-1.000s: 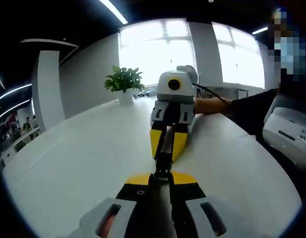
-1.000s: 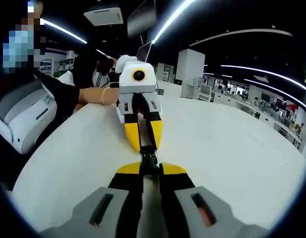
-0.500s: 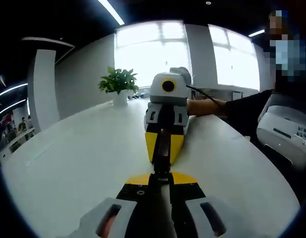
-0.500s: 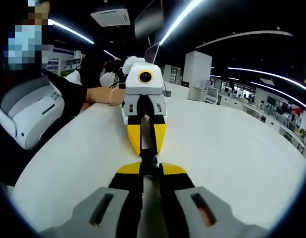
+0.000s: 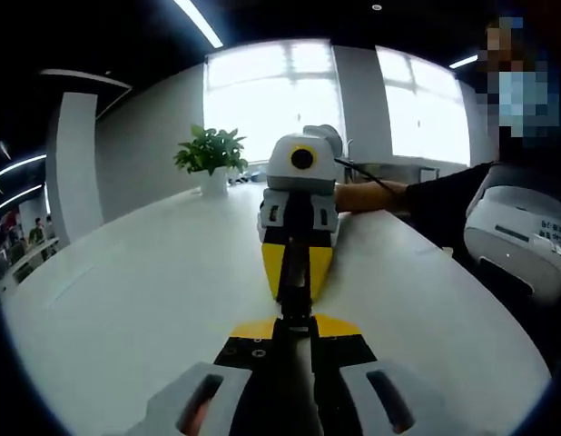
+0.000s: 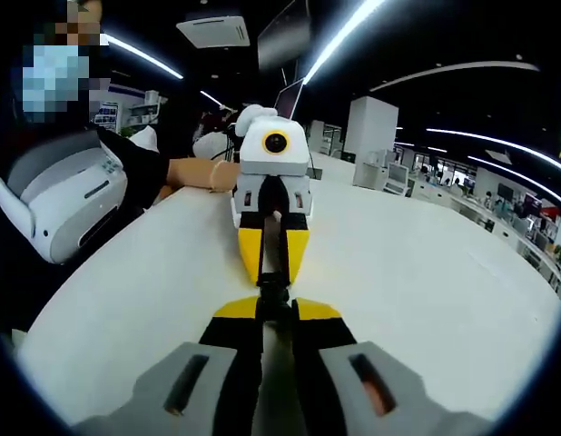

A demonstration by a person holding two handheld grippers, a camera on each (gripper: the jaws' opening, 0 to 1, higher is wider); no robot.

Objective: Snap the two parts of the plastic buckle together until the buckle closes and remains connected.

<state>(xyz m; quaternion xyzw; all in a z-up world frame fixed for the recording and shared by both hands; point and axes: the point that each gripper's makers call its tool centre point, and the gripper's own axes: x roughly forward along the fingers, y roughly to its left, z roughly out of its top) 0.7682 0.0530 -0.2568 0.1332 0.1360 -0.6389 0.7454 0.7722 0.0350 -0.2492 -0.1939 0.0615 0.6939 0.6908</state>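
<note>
— Where's our buckle?
— Over the white table, bridging both tips: our left gripper and right gripper each clamp one end, nose to nose.
— How will it handle?
— We judge it light, stiff, slick plastic; we grip the bodies, leaving the latch free.

right tool | drawn closer to left tool | buckle gap narrowed

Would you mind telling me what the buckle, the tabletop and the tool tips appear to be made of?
Buckle: dark, dull, moulded-looking, probably plastic; too small to be sure. Tabletop: smooth white with a soft sheen, likely laminate or painted board. Right tool and left tool tips: yellow and black, matte, seemingly plastic or rubber-coated.
</note>
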